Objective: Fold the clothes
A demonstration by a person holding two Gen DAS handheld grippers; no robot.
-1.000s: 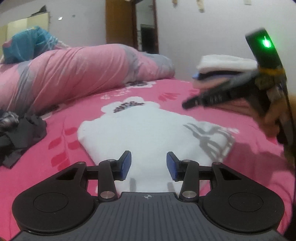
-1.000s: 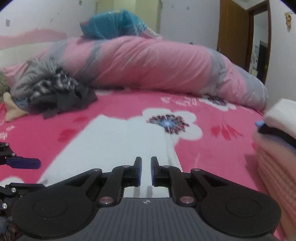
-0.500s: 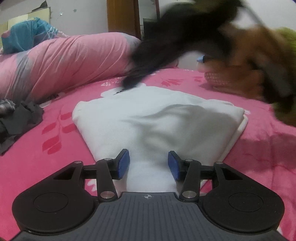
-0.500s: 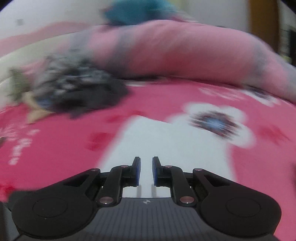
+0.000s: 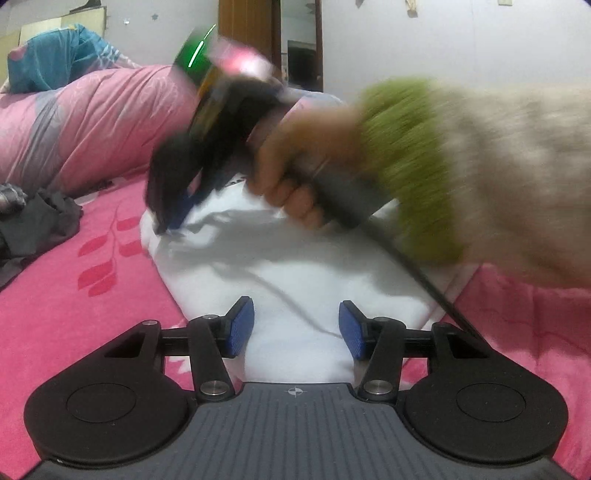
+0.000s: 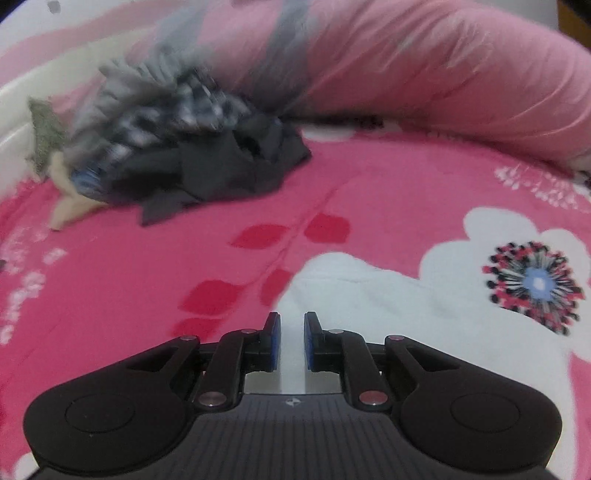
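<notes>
The white cloth (image 5: 295, 266) lies just ahead of the opening, empty left gripper (image 5: 296, 328). It looks soft and light; a corner is best pinched. The right gripper (image 6: 291, 339) is nearly pressed together, empty, over the far corner.

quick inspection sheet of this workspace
surface: pink floral bedsheet
job's things: folded white garment lying flat on the sheet
clutter: heap of dark unfolded clothes at the far left
grippers: left claw opening, white garment beneath, nothing pinched; right claw narrowly open, empty, tips at the garment's far left corner
cables: black cable trailing from the right claw's handle
surroundings: long pink bolster, blue pillow, wooden door frame
</notes>
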